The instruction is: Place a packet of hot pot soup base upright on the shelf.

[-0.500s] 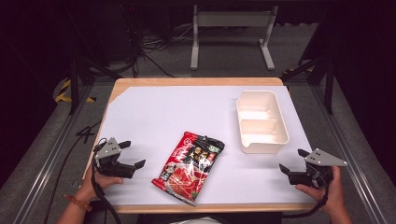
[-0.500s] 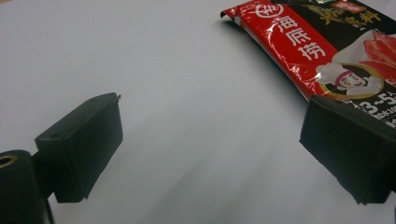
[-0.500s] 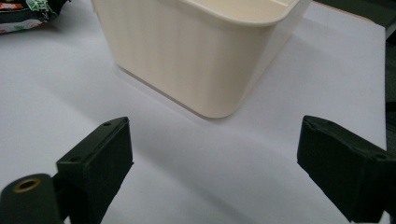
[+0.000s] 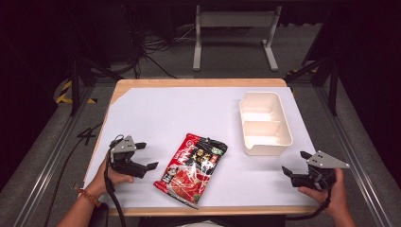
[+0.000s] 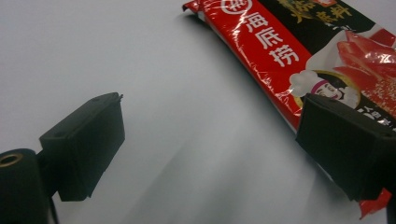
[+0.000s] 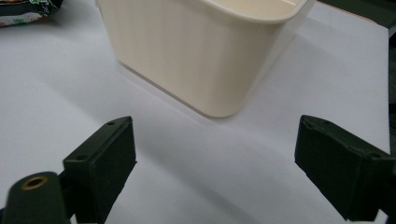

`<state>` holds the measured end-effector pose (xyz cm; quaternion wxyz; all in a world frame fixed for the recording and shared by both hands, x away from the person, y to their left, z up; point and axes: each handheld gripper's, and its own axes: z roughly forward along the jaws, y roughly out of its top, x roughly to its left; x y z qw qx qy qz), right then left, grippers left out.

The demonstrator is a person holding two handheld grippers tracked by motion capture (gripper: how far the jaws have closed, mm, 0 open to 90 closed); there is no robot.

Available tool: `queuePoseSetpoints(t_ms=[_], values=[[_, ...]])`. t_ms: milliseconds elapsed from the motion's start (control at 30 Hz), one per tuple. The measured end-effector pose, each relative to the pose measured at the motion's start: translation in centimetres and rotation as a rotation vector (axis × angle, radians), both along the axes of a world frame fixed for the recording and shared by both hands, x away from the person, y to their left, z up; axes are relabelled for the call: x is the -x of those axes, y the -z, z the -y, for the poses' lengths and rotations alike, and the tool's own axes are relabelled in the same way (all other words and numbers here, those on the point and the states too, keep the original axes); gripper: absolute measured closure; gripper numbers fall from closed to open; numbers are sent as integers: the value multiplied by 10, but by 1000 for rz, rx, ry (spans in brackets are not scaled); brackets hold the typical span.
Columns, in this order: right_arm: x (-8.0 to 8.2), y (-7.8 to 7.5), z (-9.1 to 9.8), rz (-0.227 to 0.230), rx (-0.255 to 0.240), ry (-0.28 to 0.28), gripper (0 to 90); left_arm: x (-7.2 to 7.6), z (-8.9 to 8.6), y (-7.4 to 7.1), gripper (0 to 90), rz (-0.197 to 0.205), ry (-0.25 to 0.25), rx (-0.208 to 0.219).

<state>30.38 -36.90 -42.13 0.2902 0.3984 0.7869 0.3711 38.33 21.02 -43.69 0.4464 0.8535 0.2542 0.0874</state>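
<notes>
A red and black snack packet [image 4: 193, 169] lies flat near the table's front edge, at the middle. My left gripper [image 4: 147, 156] stands open just to its left, low over the white sheet. In the left gripper view the open gripper [image 5: 210, 140] has bare sheet between its jaws, and the right jaw overlaps the packet [image 5: 280, 51] at its edge. A cream two-compartment container [image 4: 267, 148] sits at the right. My right gripper [image 4: 293, 163] is open in front of it, holding nothing. In the right gripper view the gripper [image 6: 219, 163] faces the container's rounded corner [image 6: 201, 51].
The white sheet [image 4: 179, 113] covers most of a wooden table [image 4: 198, 82]. A corner of the packet [image 6: 28, 11] shows at the top left of the right gripper view. Beyond the table are a dark floor, cables and a metal stand [image 4: 234, 21].
My left gripper has shifted a little to the right, closer to the packet. The right gripper has barely moved.
</notes>
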Motion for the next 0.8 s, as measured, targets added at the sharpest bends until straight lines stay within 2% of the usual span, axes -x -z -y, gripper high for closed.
queuePoseSetpoints(t_ms=[67, 133, 200, 267, 333, 367, 400, 433, 467, 533, 600, 633, 700, 800], values=[[0, 0, 0, 2, 2, 2, 128, -1, 3, 0, 87, -6, 8, -9], [0, 0, 0, 2, -2, 3, 131, -6, 10, -1, 83, -25, 38, -22], [-1, 0, -1, -2, 5, -9, 132, -12, 17, -6, 82, -22, 57, -36], [-1, 0, -2, -3, 13, -11, 133, -18, 24, -12, 80, -19, 85, -19], [0, 1, -1, -6, 4, -14, 136, -26, 34, -20, 74, 2, 105, -28], [0, 1, 0, -9, 4, -10, 136, -29, 40, -22, 70, -6, 127, -25], [0, 1, 0, -9, -1, -11, 139, -29, 40, -22, 70, -6, 127, -25], [0, 1, 1, -11, -6, -7, 142, -34, 50, -26, 68, 19, 148, -45], [0, 1, 1, -11, -6, -7, 142, -34, 50, -26, 67, 19, 148, -45], [-1, 1, 2, -15, -8, -5, 141, -42, 65, -32, 67, 18, 189, -36], [-2, 2, 1, -18, -5, -13, 142, -50, 79, -39, 67, 34, 230, -39], [-2, 2, 1, -18, -5, -13, 142, -50, 79, -39, 67, 34, 230, -39], [-3, 2, 1, -25, -8, -20, 144, -58, 92, -43, 71, 38, 267, -40], [-3, 3, 0, -29, -1, -27, 145, -69, 110, -43, 79, 31, 315, -66]])
